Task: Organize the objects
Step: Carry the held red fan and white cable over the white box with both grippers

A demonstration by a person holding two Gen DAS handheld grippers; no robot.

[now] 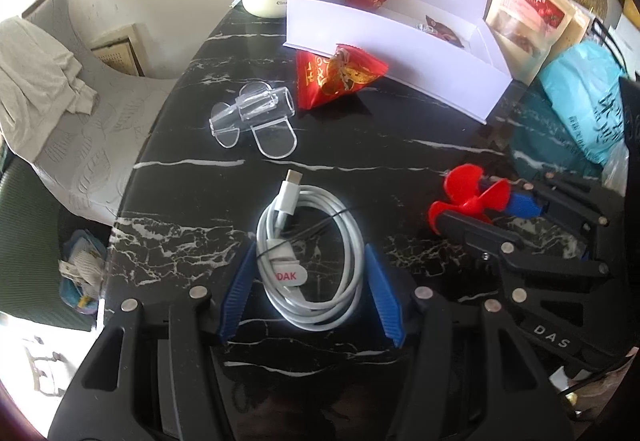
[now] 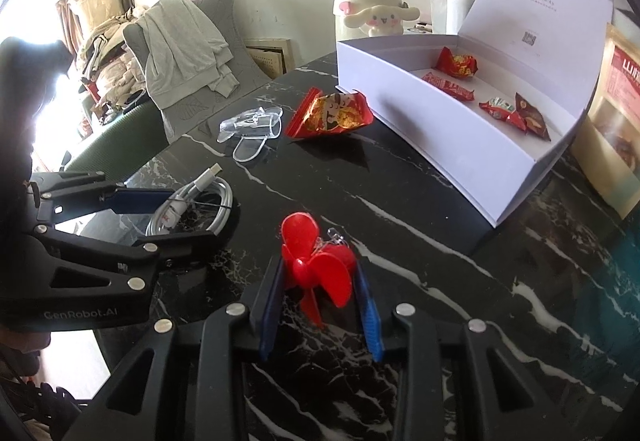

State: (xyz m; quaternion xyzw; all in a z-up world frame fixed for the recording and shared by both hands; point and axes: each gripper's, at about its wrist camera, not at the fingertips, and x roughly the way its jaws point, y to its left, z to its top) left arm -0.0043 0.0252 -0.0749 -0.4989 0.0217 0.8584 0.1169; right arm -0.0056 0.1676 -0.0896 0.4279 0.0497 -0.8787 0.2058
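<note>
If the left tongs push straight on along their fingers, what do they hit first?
The coiled white charging cable, already between the left tongs. Beyond it, probably the clear plastic holder; depth is unclear.

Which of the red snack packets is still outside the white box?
The large red triangular snack packet lying on the black marble table, against the white box's front wall; the smaller ones lie inside.

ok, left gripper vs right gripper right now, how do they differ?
The left gripper stands open, its blue pads on either side of the coiled white cable, with gaps visible. The right gripper sits much narrower, pads close against the red propeller. The cable lies flat on the black marble table; whether the propeller is lifted cannot be told. Both have black bodies and blue pads and point towards the open white box.
</note>
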